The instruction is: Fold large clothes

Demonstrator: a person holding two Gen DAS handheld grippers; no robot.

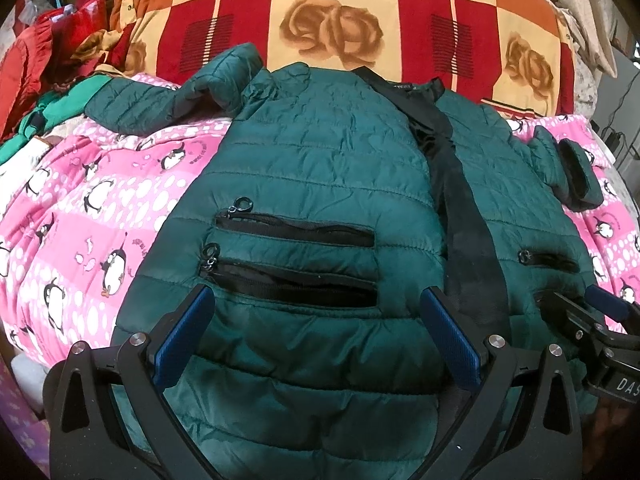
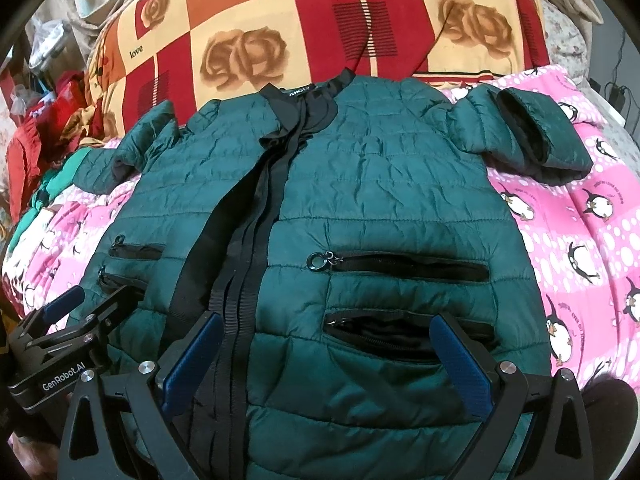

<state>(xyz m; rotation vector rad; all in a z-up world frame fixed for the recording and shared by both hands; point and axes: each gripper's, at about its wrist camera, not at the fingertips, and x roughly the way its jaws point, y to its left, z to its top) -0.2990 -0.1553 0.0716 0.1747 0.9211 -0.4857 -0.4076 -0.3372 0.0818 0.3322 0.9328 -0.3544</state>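
A dark green quilted jacket (image 1: 320, 168) (image 2: 384, 184) lies front up and spread flat on the bed, collar away from me, with a black zipper band down its middle. Its sleeves are bent up by the shoulders. My left gripper (image 1: 316, 300) hovers open above the jacket's left half, near the two zip pockets (image 1: 294, 256). My right gripper (image 2: 326, 326) hovers open over the right half, above the lower pocket (image 2: 400, 332). Nothing sits between either pair of blue pads. Each gripper also shows at the edge of the other's view.
A pink penguin-print blanket (image 1: 88, 216) (image 2: 580, 220) lies under the jacket. Beyond it is a red, orange and cream quilt (image 1: 340, 20) with rose prints. Red and green clothes (image 1: 60, 52) are heaped at the far left. A dark shoe or foot (image 2: 608, 412) is at the lower right.
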